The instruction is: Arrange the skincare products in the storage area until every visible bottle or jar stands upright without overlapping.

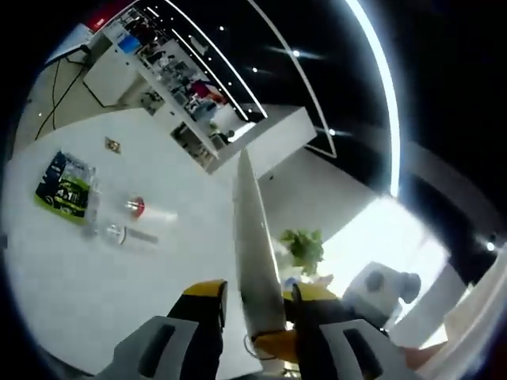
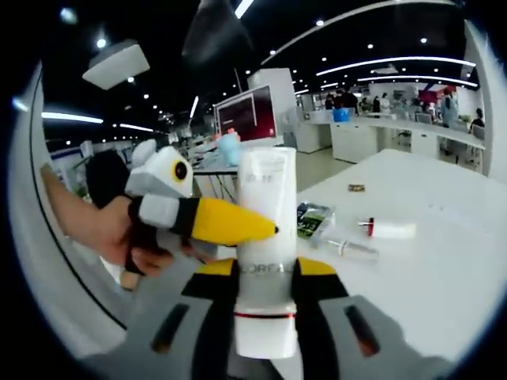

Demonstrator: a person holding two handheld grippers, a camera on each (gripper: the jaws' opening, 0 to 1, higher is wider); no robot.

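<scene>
Both grippers [image 1: 255, 313] [image 2: 265, 273] clamp white tube [image 2: 266, 237] above table [image 2: 444, 261].

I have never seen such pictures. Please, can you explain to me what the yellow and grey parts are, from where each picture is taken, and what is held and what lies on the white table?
There is no robot here. A person holds a hand tool in each hand, a gripper with two yellow-tipped jaws, and a small camera rides on each one. The left gripper view looks along the left gripper; the right gripper view looks along the right gripper. Both grippers are closed on one white tube, seen edge-on in the left gripper view. The person's hand shows there too. On the white table lie a red-capped tube, a clear slim bottle and a green packet, all lying flat.
</scene>
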